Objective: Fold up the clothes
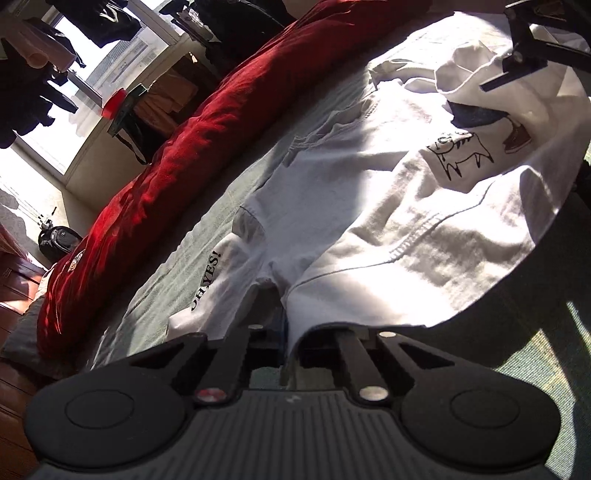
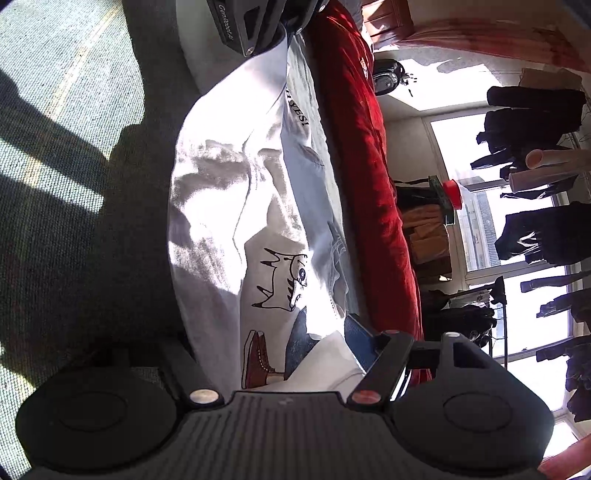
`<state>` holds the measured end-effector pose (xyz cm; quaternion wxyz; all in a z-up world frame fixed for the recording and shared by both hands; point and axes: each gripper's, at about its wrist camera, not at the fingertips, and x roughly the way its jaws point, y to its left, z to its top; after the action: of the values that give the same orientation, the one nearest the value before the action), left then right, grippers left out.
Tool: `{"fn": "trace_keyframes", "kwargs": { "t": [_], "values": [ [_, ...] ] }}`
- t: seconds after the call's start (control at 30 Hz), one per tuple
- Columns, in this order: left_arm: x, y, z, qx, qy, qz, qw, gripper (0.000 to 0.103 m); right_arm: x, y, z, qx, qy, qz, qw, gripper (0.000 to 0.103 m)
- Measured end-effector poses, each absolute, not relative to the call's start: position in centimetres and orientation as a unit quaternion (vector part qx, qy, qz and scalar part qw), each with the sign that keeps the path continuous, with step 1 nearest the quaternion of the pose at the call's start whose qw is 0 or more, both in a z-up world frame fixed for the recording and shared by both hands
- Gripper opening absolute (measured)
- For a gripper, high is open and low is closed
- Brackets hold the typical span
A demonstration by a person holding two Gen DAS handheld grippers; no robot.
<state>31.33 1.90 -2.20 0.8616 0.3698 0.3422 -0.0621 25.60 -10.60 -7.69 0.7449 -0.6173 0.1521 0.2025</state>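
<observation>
A white T-shirt [image 1: 369,206] with a cartoon cat print and black lettering lies on a grey-green bedsheet [image 1: 207,229]. My left gripper [image 1: 286,332] is shut on the shirt's near edge, and the cloth runs down between its fingers. In the right wrist view the left gripper [image 2: 258,26] holds that edge lifted and taut at the top. My right gripper [image 2: 273,339] stands open at the printed end of the shirt [image 2: 221,184], with a fold of fabric lying between its fingers. From the left wrist view the right gripper [image 1: 517,66] hangs over the shirt's far end.
A long red duvet [image 1: 184,147] is bunched along the bed's far side. Beyond it are bright windows with dark clothes hanging [image 2: 535,236] and a black backpack [image 1: 59,240] on the floor. Bare sheet [image 2: 55,110] lies on the shirt's near side.
</observation>
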Motion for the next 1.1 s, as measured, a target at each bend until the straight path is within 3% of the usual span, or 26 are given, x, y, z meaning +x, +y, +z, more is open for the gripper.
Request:
{"fn": "trace_keyframes", "kwargs": {
  "t": [0.07, 0.1, 0.13, 0.2, 0.63, 0.9, 0.97, 1.1],
  "values": [
    [30.7, 2.1, -1.7, 0.368, 0.338, -0.064, 0.864, 0.004, 25.2, -11.0, -7.2, -0.611, 0.173, 0.216, 0.742, 0.055],
    [30.5, 2.1, -1.5, 0.369, 0.333, -0.063, 0.866, 0.004, 25.1, -11.2, -7.0, -0.606, 0.185, 0.223, 0.741, 0.045],
    [30.2, 2.0, -1.1, 0.369, 0.326, -0.062, 0.868, 0.004, 25.2, -11.3, -6.7, -0.592, 0.209, 0.231, 0.743, 0.026],
    [29.9, 1.7, -0.4, 0.370, 0.314, -0.063, 0.872, 0.003, 25.4, -11.5, -6.1, -0.561, 0.253, 0.242, 0.750, 0.007],
    [27.0, 1.4, 2.9, 0.389, 0.288, -0.111, 0.868, 0.003, 23.8, -13.0, -0.6, -0.450, 0.352, 0.250, 0.782, 0.003],
    [24.0, 1.5, 2.6, 0.388, 0.316, -0.143, 0.854, 0.003, 21.9, -13.9, 1.0, -0.394, 0.433, 0.263, 0.767, 0.003],
    [23.5, 1.4, 1.9, 0.391, 0.324, -0.148, 0.849, 0.003, 21.7, -14.4, 1.4, -0.374, 0.446, 0.255, 0.772, 0.006],
    [23.2, 1.4, 1.2, 0.390, 0.328, -0.153, 0.847, 0.003, 23.3, -16.0, 3.7, -0.322, 0.448, 0.215, 0.806, 0.026]
  ]
}}
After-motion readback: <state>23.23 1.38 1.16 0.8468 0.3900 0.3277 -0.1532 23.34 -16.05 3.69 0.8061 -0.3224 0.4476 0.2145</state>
